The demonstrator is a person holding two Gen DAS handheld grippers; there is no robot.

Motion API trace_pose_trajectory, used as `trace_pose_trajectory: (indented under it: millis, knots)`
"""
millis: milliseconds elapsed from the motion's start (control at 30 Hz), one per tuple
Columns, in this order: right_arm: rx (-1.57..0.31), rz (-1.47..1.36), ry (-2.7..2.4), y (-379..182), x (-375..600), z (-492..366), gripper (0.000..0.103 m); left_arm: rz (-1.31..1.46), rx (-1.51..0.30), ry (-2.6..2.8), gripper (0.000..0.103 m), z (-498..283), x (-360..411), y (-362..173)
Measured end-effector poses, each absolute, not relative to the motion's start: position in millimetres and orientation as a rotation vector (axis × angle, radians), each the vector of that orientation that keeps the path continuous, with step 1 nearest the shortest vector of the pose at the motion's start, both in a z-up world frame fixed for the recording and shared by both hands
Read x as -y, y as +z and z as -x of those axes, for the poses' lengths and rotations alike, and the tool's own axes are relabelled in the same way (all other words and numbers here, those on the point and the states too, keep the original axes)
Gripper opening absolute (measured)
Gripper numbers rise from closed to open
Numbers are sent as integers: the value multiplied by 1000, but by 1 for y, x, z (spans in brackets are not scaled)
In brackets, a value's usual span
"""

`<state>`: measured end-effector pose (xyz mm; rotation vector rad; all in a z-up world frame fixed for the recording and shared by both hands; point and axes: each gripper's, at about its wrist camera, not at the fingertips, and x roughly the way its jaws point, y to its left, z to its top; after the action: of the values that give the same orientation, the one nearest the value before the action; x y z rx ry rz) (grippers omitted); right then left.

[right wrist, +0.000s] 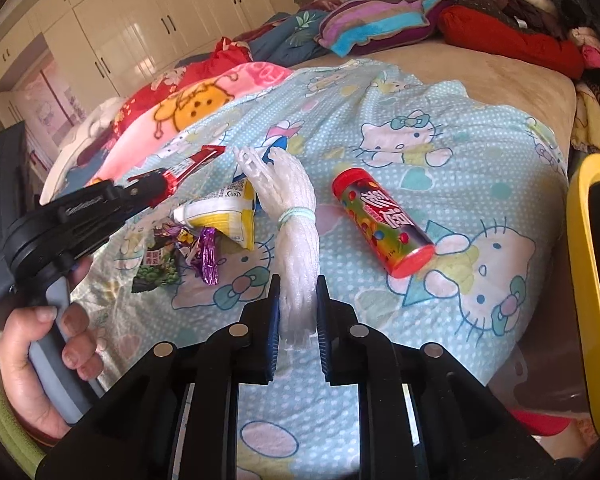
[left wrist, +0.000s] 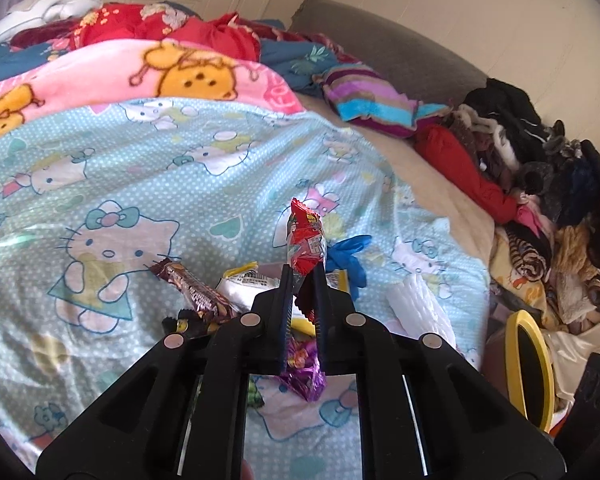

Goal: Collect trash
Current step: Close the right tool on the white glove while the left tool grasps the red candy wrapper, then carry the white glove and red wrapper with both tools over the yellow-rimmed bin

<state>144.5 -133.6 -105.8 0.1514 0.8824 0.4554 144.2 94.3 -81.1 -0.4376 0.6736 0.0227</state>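
The right gripper (right wrist: 298, 304) pinches the near end of the white foam net (right wrist: 294, 240) lying on the blue quilt (right wrist: 440, 128), and since the net is soft and long, its far end could drag the yellow packet (right wrist: 228, 216) along or slip free on lifting. Farther left, the left gripper (left wrist: 304, 280) has its jaws nearly together on the red wrapper (left wrist: 306, 240), held above the quilt by a thin edge that could slide out; the yellow bin (right wrist: 584, 280) waits at the right.

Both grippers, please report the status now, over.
Left gripper shut on red wrapper. Right gripper shut on white foam net. Candy tube, other wrappers remain on bed. Nothing blocking.
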Motion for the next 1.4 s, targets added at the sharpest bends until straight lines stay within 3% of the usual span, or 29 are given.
trace_pose_trajectory:
  millis: [1400]
  knots:
    - [-726,-160,383,-58,187,-106,15,334,-544,-141,4,-93,-35,-24]
